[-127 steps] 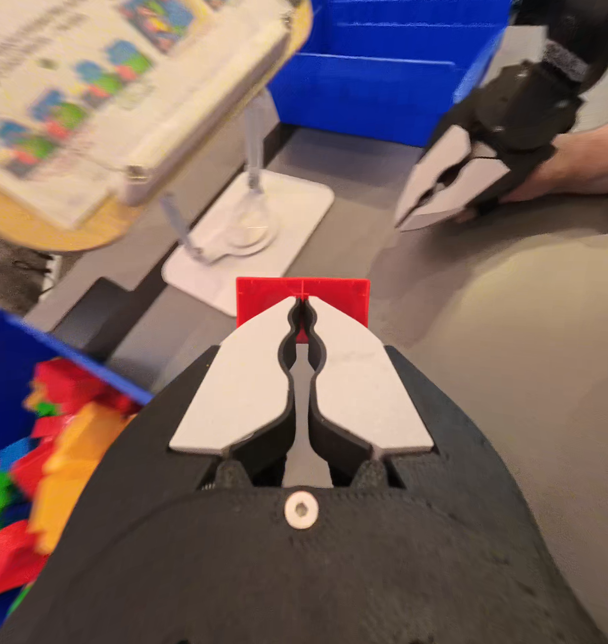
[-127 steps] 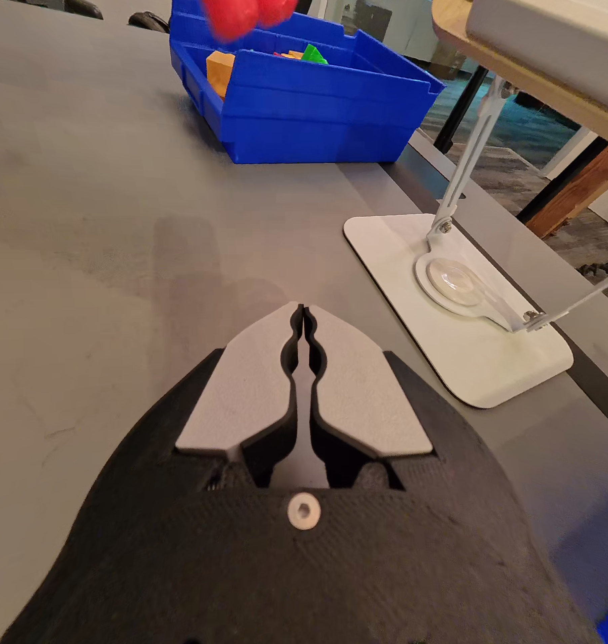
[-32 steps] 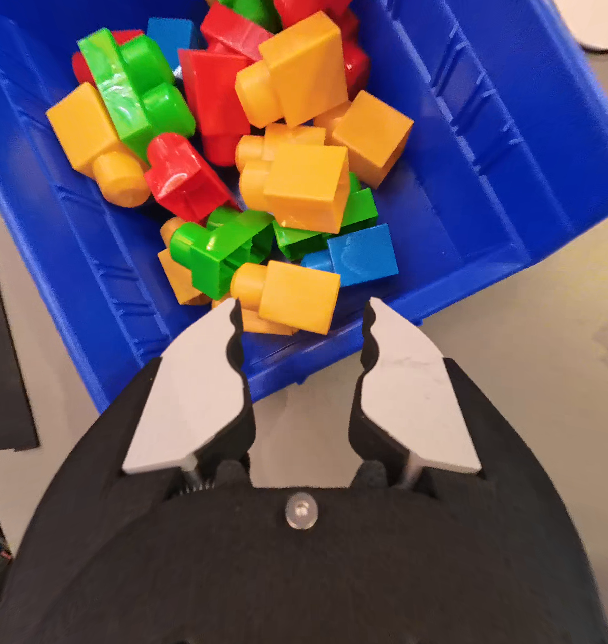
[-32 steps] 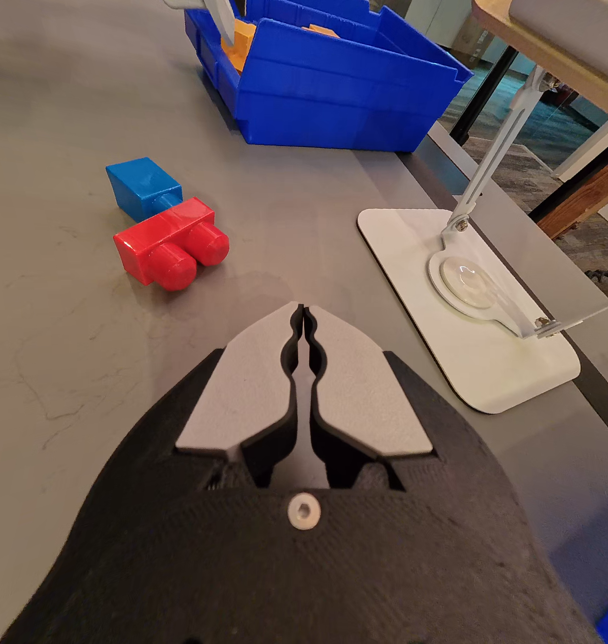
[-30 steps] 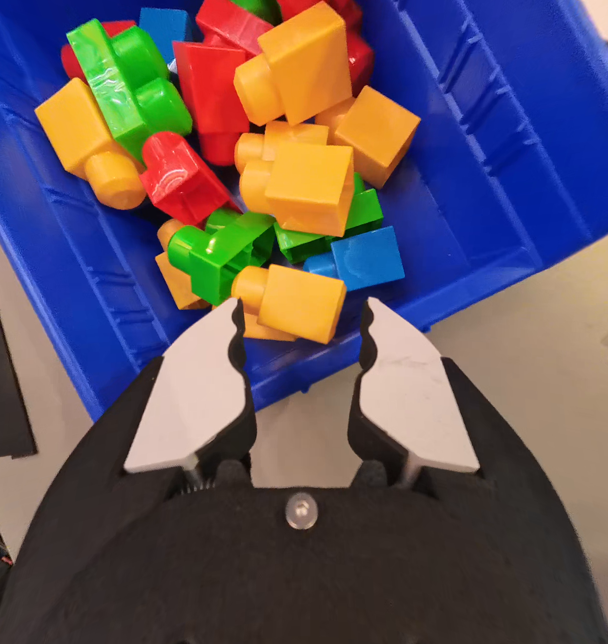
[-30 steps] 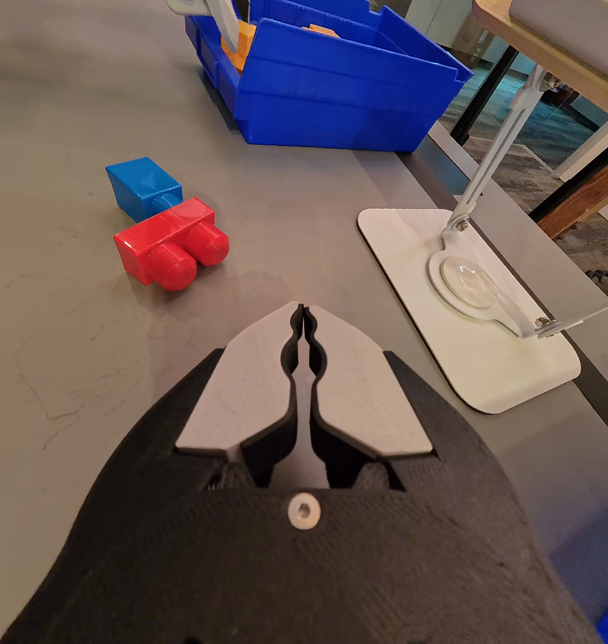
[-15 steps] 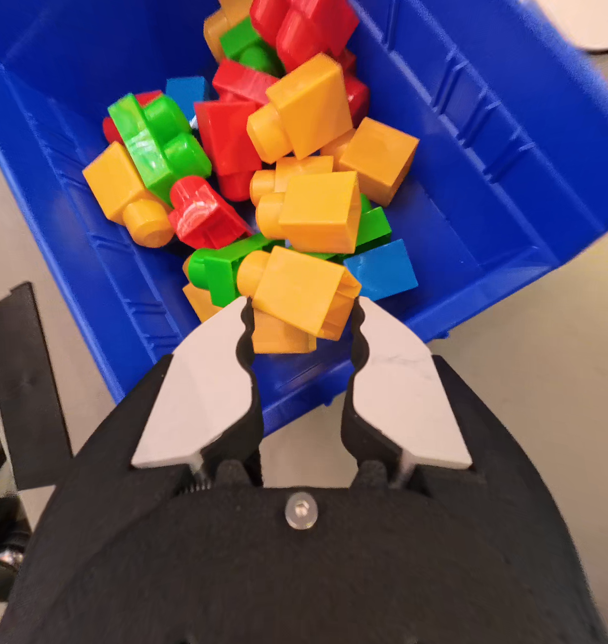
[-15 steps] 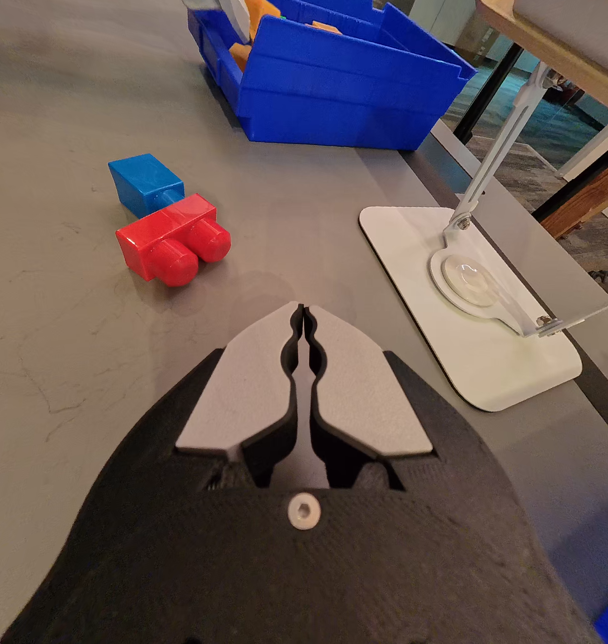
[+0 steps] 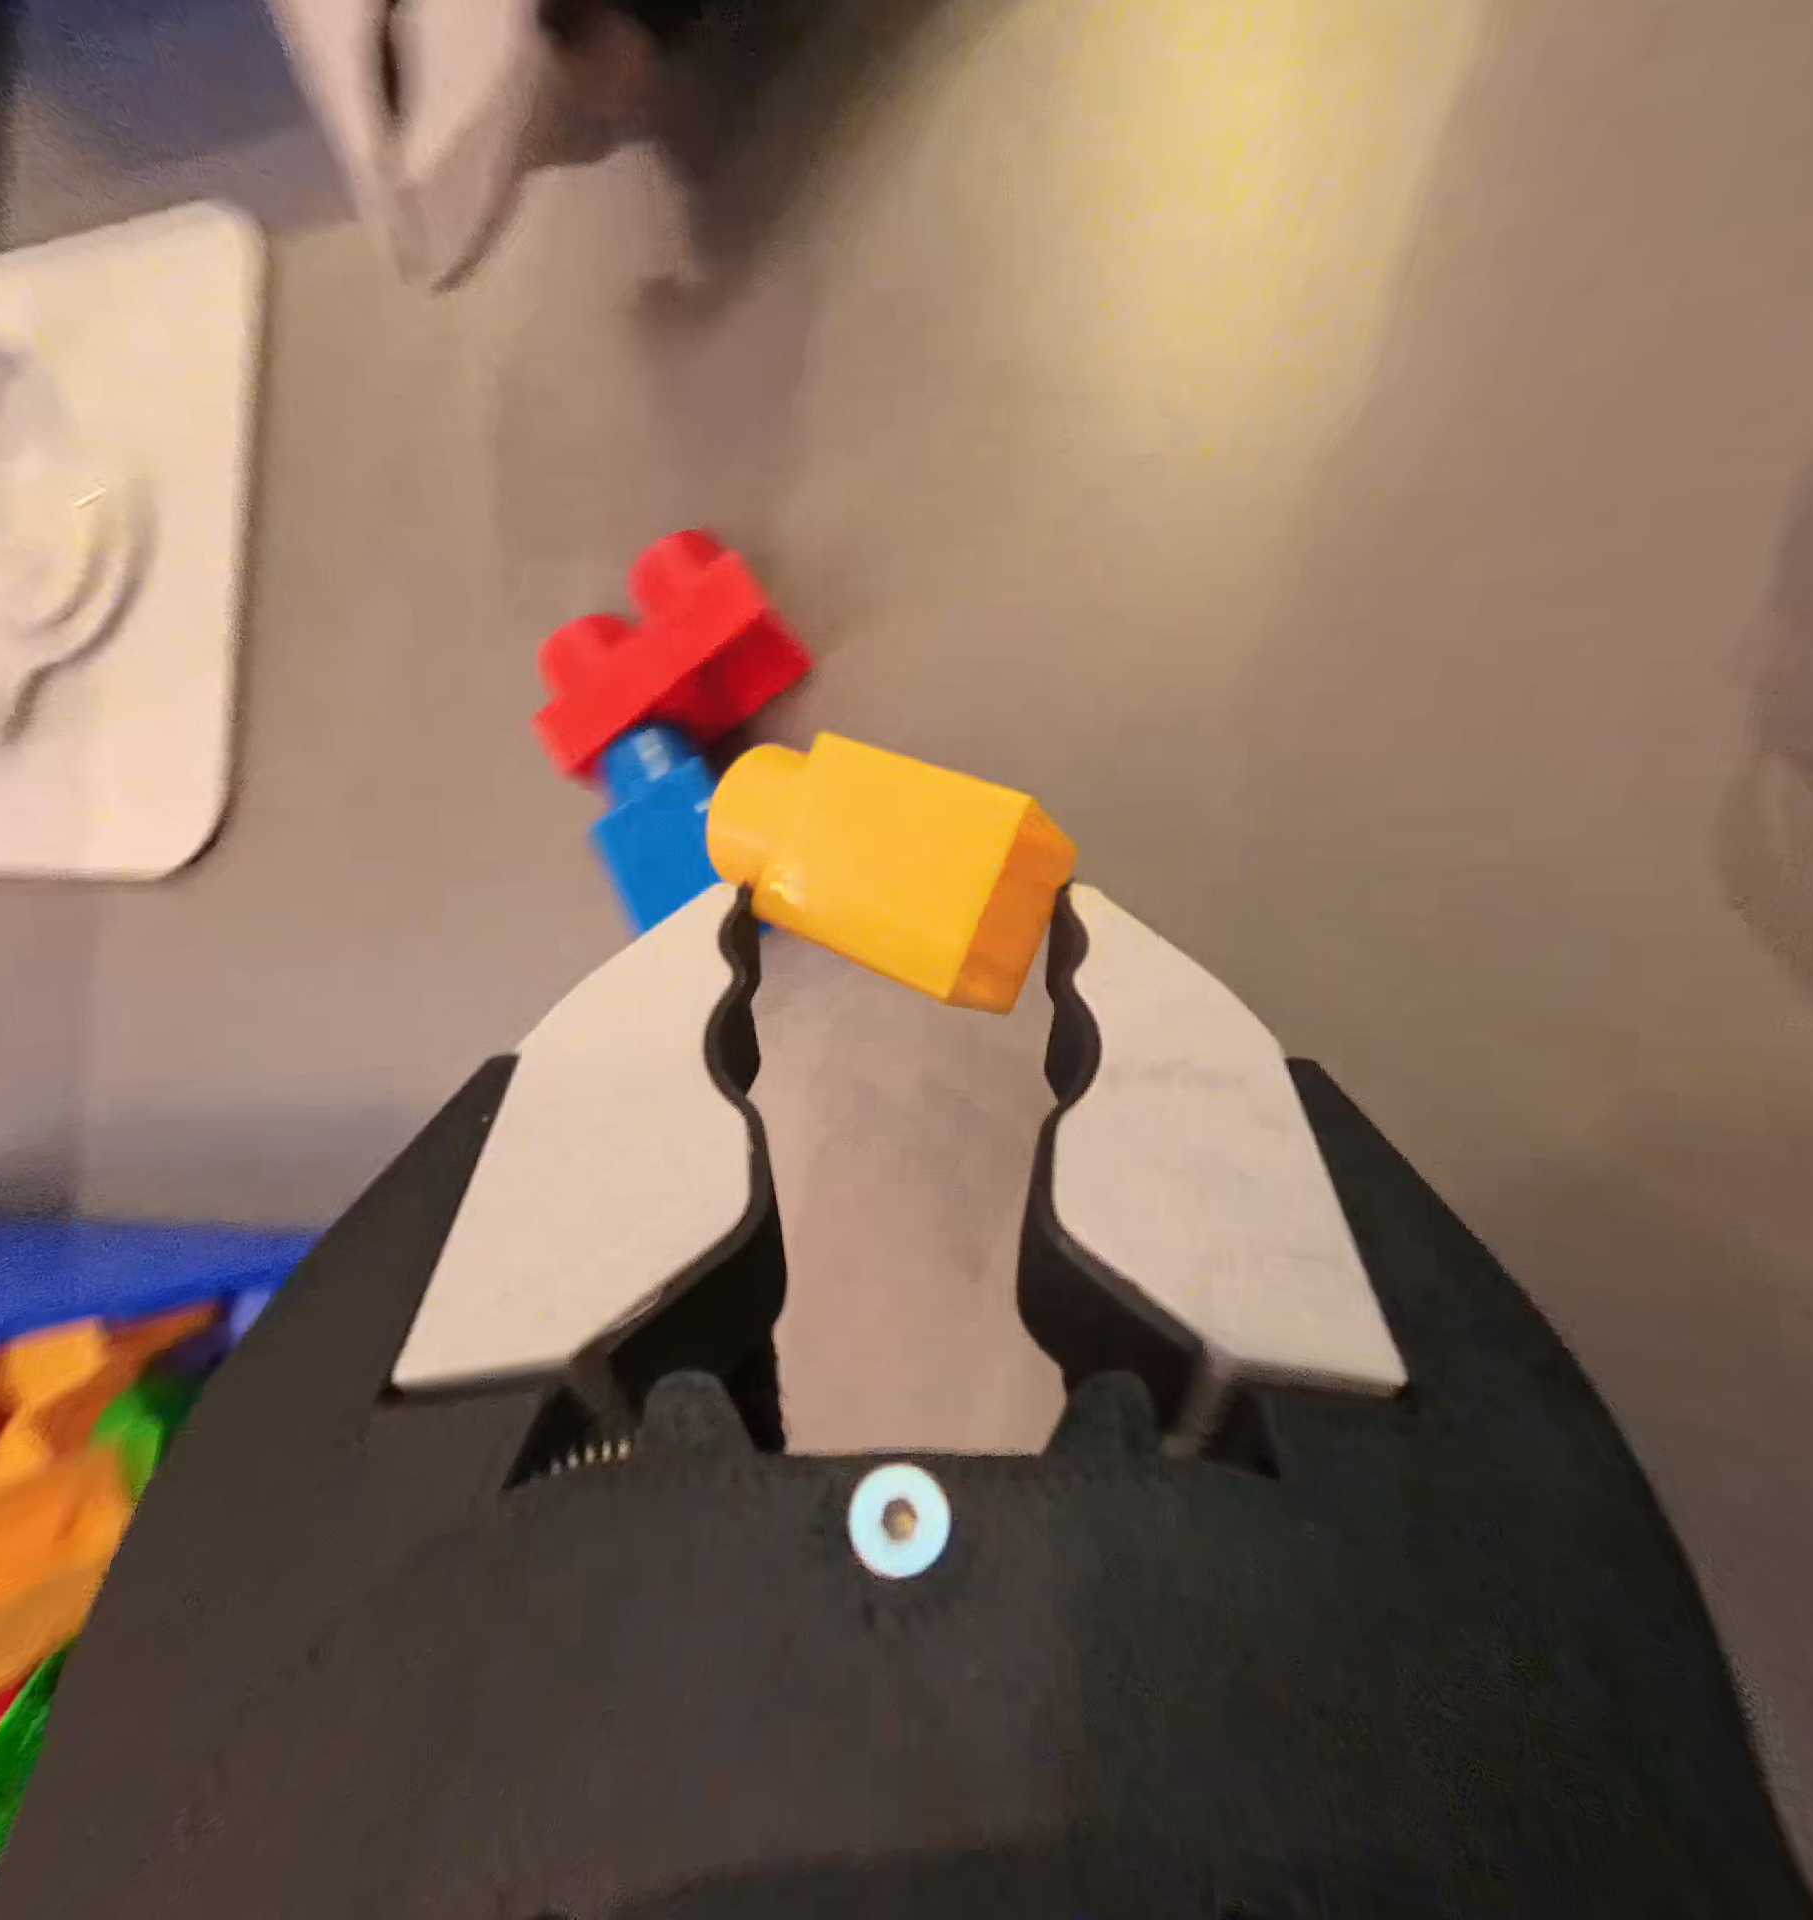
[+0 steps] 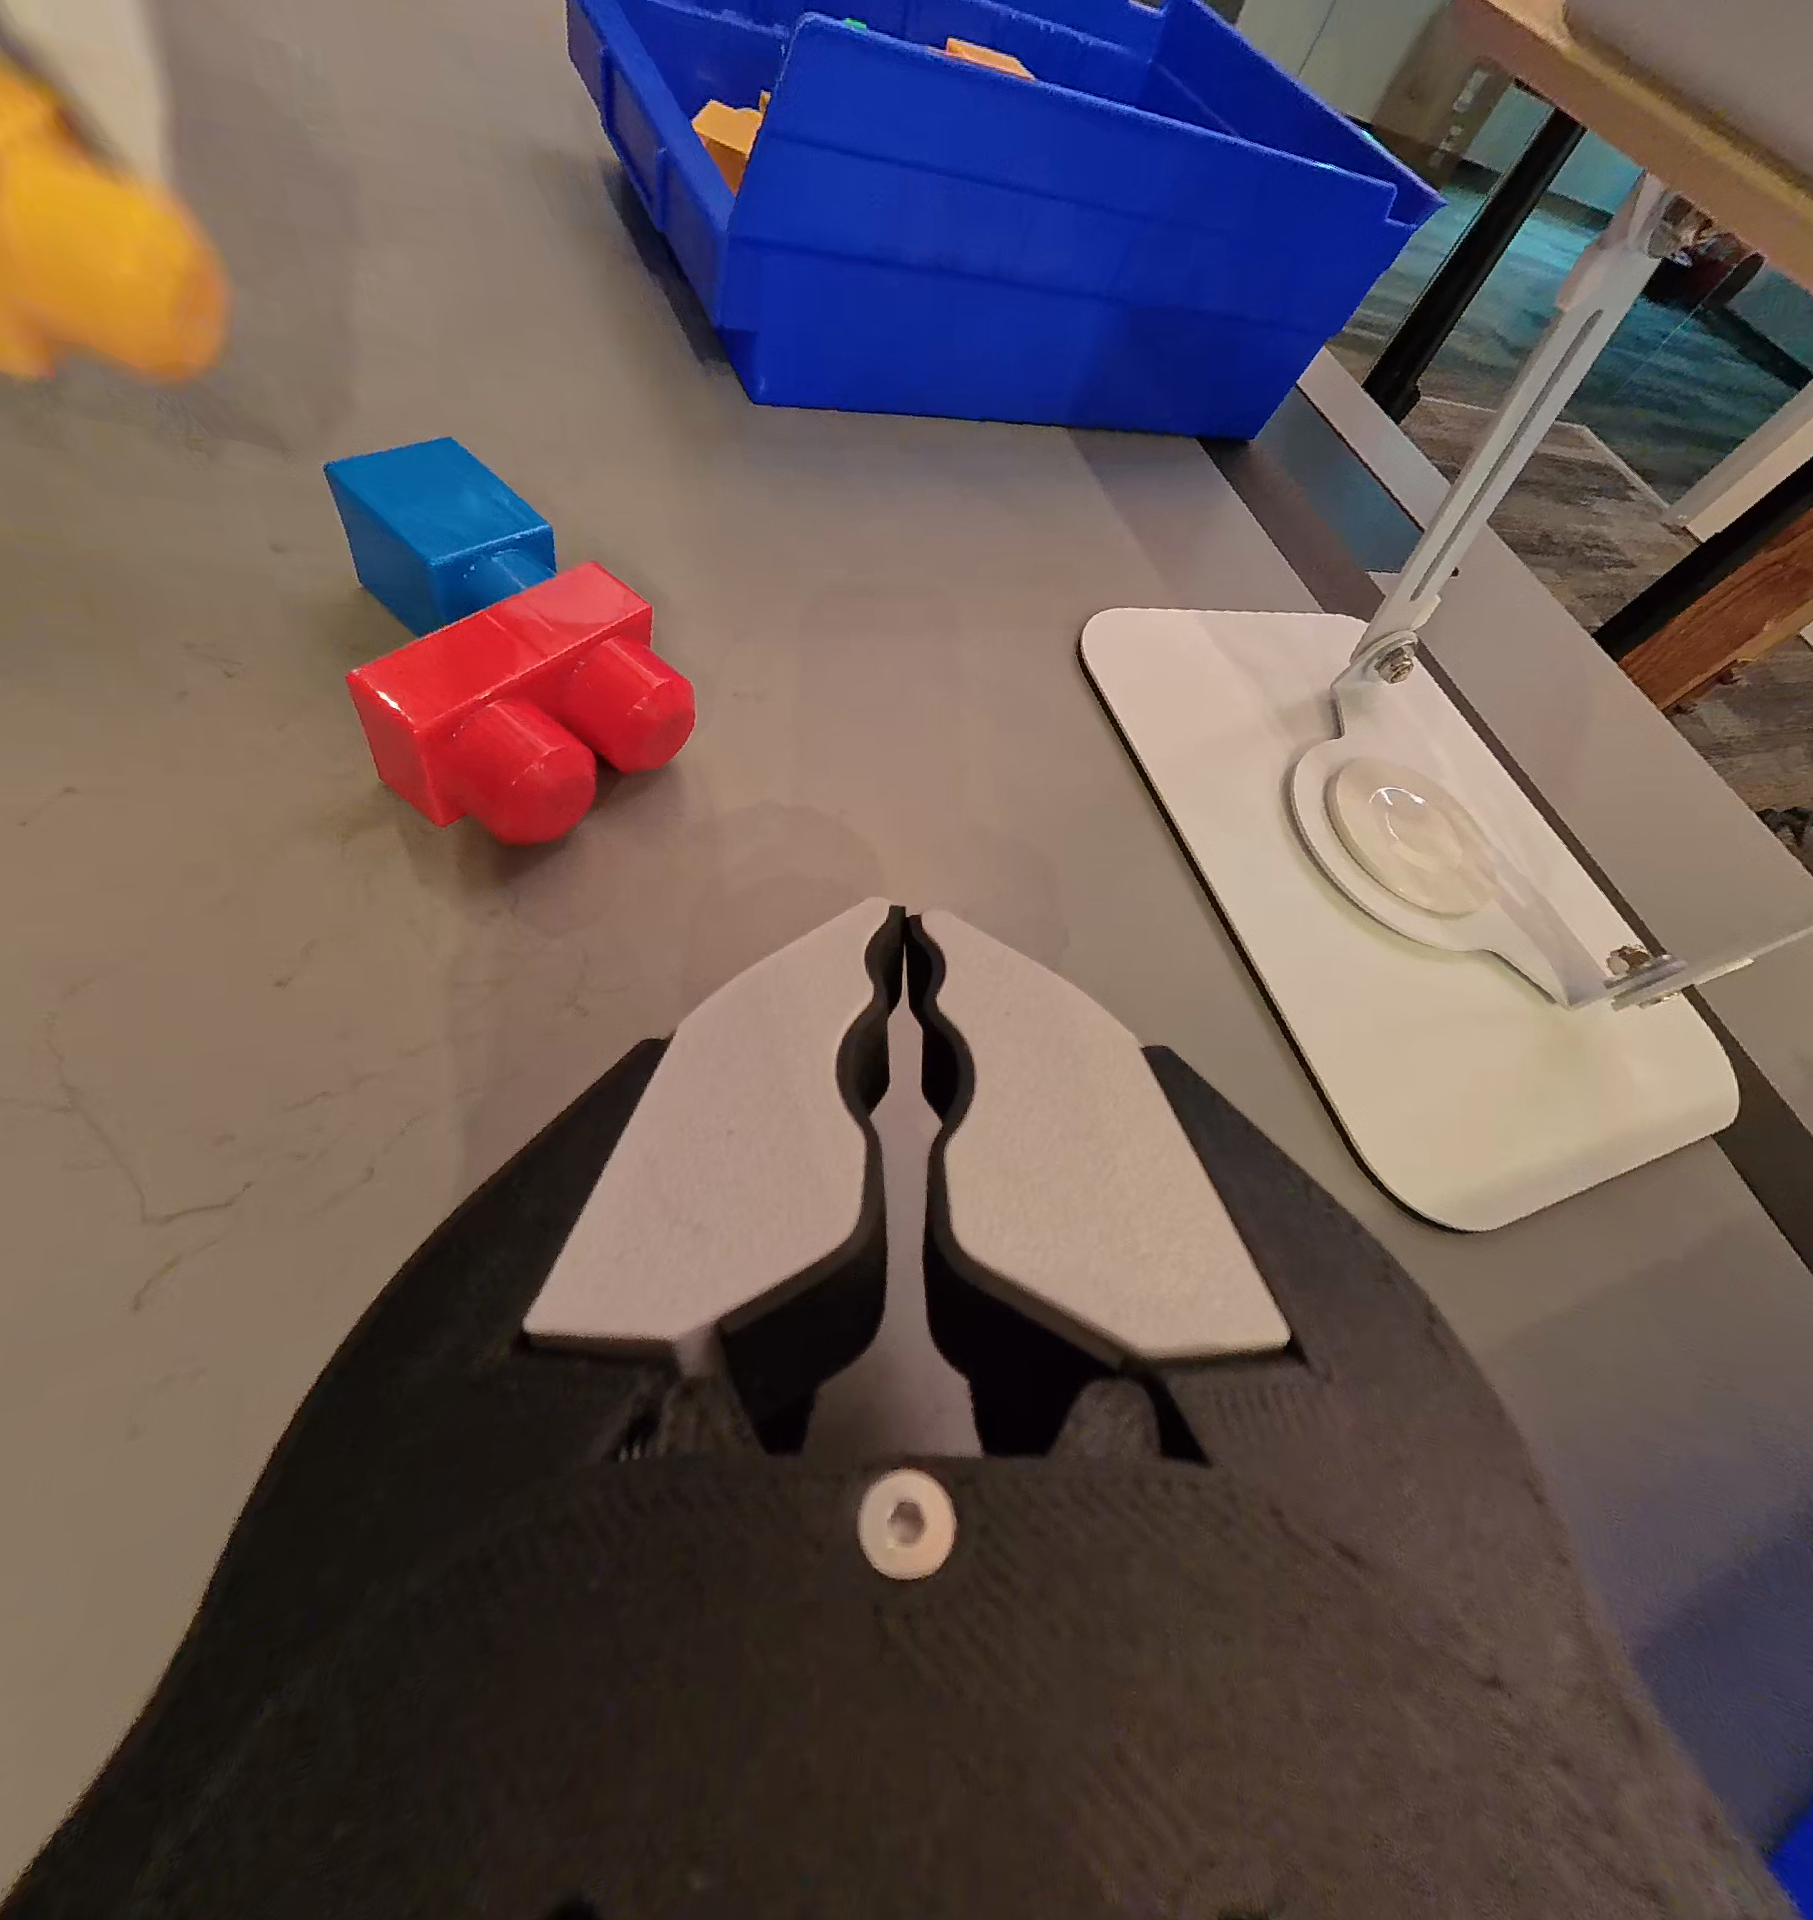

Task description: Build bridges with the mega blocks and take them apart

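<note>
We find the left gripper (image 9: pixel 900 902) clamped on a yellow block (image 9: pixel 886 864), tilted, just above the red block (image 9: pixel 673 646). We judge it light, rigid, slick; flat sides grip best. Right gripper (image 10: pixel 902 920) closed, empty.

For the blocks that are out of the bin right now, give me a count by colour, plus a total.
Yellow: 1, the yellow block clamped in the left gripper.
Red: 1, the red block lying on the table.
Blue: 1, the blue block plugged into the red block.
Total: 3.
The blue bin holds more blocks, mostly hidden, so not counted.
</note>
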`<state>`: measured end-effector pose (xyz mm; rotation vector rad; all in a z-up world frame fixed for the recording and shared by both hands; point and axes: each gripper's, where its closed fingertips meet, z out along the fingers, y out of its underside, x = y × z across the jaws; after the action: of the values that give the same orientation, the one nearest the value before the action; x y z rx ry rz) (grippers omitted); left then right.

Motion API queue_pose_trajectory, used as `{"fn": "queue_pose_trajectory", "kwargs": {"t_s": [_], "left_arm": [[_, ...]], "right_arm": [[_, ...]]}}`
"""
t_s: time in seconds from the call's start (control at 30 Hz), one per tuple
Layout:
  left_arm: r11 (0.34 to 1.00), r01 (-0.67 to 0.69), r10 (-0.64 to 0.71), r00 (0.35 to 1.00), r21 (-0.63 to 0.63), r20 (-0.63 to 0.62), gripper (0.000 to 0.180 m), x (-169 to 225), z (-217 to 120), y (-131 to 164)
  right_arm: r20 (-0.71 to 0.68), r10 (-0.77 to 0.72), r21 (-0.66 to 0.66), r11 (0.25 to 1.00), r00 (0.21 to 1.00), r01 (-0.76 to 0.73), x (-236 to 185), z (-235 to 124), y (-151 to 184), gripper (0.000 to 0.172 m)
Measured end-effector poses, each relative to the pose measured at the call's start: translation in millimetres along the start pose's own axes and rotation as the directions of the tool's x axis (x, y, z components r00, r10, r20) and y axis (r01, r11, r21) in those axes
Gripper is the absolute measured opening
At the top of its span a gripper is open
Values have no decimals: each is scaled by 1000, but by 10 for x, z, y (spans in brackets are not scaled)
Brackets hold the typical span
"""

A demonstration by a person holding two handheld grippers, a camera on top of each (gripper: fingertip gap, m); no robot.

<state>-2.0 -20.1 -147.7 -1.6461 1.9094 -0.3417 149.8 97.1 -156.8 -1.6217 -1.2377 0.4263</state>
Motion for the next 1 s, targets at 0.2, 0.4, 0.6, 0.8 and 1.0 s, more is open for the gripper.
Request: {"fn": "queue_pose_trajectory", "kwargs": {"t_s": [0.2, 0.4, 0.6, 0.8, 1.0], "left_arm": [[999, -36, 40, 991, 30, -129, 53, 252, 389, -90], [999, 22, -25, 992, -24, -126, 68, 218, 515, 22], [940, 338, -339, 941, 36, 15, 67, 125, 281, -2], [796, 601, -606, 785, 77, 128, 70, 211, 501, 43], [795, 602, -607, 784, 78, 133, 40, 188, 631, 43]], "right_arm": [[0, -6, -3, 1000, 1000, 6, -6, 3, 4, 0], [1, -6, -4, 1000, 1000, 6, -7, 0, 7, 0], [3, -4, -6, 1000, 1000, 4, -6, 2, 11, 0], [3, -8, -4, 1000, 1000, 8, -11, 0, 10, 0], [2, -10, -3, 1000, 1000, 10, -11, -2, 9, 0]]}}
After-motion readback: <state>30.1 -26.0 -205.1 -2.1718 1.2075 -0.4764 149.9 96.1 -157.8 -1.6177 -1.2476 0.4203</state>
